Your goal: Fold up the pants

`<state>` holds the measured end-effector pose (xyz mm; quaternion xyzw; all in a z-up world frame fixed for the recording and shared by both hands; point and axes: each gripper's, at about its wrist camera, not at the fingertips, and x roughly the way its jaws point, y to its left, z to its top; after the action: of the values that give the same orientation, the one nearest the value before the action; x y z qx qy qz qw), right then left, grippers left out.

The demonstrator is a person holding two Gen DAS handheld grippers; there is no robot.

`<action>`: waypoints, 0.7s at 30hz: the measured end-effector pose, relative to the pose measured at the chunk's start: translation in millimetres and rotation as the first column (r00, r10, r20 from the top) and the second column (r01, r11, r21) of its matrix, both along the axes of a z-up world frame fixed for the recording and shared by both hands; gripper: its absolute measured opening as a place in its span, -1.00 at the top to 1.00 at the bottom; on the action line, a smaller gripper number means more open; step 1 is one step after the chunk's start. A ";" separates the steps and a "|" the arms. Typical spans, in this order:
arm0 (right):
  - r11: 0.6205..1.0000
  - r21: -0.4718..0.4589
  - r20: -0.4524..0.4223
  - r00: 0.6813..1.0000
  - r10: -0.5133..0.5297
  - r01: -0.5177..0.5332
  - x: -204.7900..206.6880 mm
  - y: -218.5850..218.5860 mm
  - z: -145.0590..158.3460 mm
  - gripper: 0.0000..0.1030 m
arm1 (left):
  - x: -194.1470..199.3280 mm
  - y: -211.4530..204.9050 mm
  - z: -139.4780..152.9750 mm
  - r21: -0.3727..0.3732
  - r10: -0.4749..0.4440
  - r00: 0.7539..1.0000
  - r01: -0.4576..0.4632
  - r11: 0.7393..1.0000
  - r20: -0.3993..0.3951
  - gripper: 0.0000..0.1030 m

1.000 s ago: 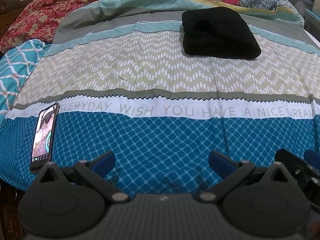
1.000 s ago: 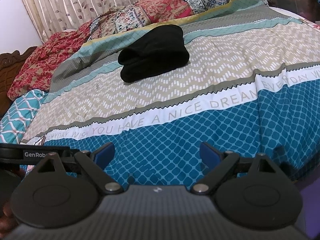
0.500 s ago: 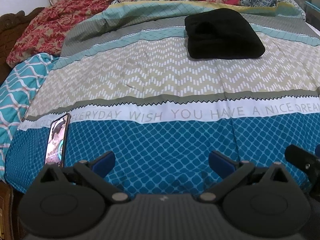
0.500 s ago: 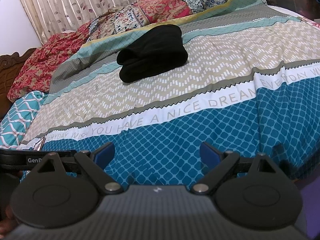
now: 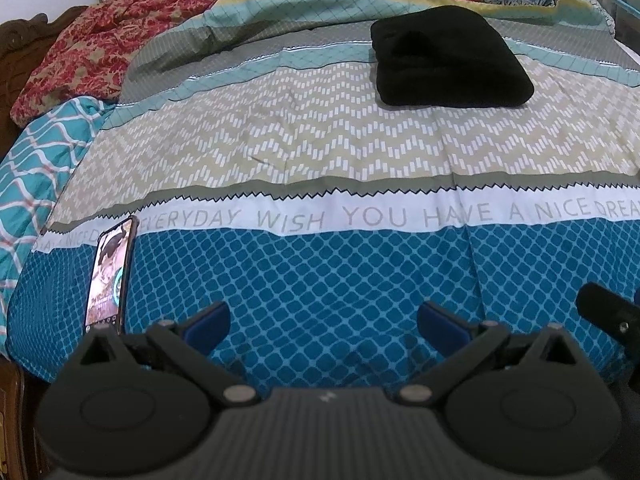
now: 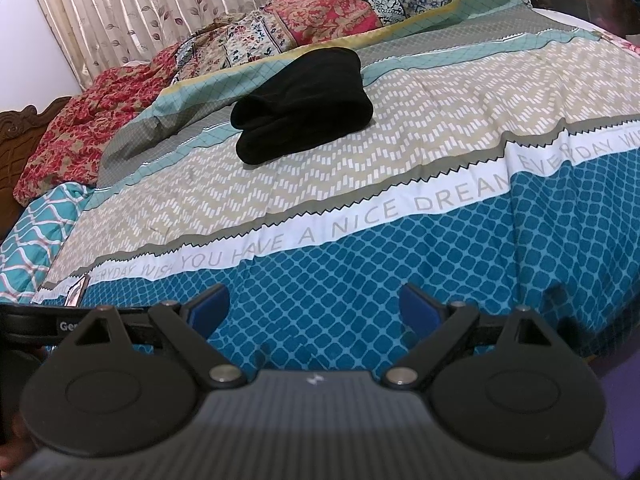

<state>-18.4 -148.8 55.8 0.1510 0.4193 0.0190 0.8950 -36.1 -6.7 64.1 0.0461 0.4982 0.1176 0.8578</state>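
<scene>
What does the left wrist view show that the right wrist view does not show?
Only the left wrist view shows the phone face-up with its screen lit. Only the right wrist view shows the leaf-print curtain behind the bed. Both show the folded black pants lying on the striped bedspread, and both the left gripper and the right gripper are open and empty.

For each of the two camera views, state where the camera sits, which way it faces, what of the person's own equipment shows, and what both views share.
Left wrist view: sits on the left hand-held gripper, jaws open, facing across the patterned bedspread; the right device's black edge shows at right.
Right wrist view: sits on the right hand-held gripper, jaws open, facing the leaf-print curtain; the left device shows at left.
Shared: the folded black fabric pants, the lit flat smartphone and the bedspread.
</scene>
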 end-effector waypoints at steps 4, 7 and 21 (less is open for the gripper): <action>1.000 0.000 0.000 1.000 0.000 0.000 -0.1 0.0 0.0 -0.82 | 0.2 0.2 -1.1 -0.003 0.002 1.000 -0.002 1.000 -0.007 -1.00; 1.000 0.000 0.000 1.000 0.000 0.000 0.2 0.0 0.2 -0.82 | 0.8 0.4 -1.9 -0.006 0.000 1.000 0.000 1.000 -0.012 -1.00; 1.000 0.002 0.001 1.000 -0.004 0.004 -0.3 -1.8 -0.9 -0.82 | 1.6 -2.1 -4.9 -0.022 -0.004 0.999 0.003 1.000 -0.037 -1.00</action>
<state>-18.7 -150.6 54.9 0.1528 0.4183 0.0177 0.8952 -34.5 -8.8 59.2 0.0399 0.5154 0.1097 0.8490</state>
